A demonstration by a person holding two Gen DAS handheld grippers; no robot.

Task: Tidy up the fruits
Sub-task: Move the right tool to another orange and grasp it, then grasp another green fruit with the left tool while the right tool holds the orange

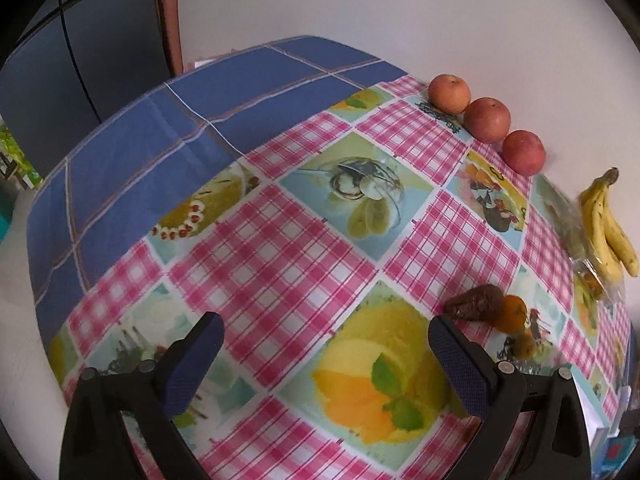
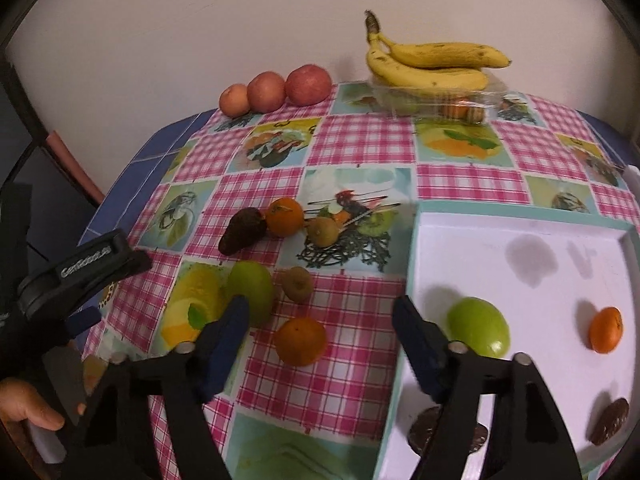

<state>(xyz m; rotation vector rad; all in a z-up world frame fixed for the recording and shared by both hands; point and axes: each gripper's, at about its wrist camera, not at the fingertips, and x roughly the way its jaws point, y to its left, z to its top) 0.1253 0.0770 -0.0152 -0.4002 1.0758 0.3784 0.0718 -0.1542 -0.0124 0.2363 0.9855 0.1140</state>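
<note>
My right gripper (image 2: 322,314) is open above the tablecloth, with an orange (image 2: 300,341) lying between its fingers and a green apple (image 2: 253,294) by the left finger. A kiwi (image 2: 297,283) sits just beyond. Farther off lie a dark avocado (image 2: 243,230), another orange (image 2: 285,216) and a second kiwi (image 2: 323,231). The white tray (image 2: 520,240) on the right holds a green apple (image 2: 478,326), an orange (image 2: 606,329) and two dark fruits (image 2: 610,420). My left gripper (image 1: 326,330) is open and empty; the avocado (image 1: 474,302) and orange (image 1: 510,312) lie past its right finger.
Three red apples (image 2: 276,90) line the wall at the back. Bananas (image 2: 428,62) rest on a clear plastic box (image 2: 436,100). The left gripper's body (image 2: 80,272) and a hand (image 2: 28,408) are at the left. A blue cloth (image 1: 180,128) covers the table's far left part.
</note>
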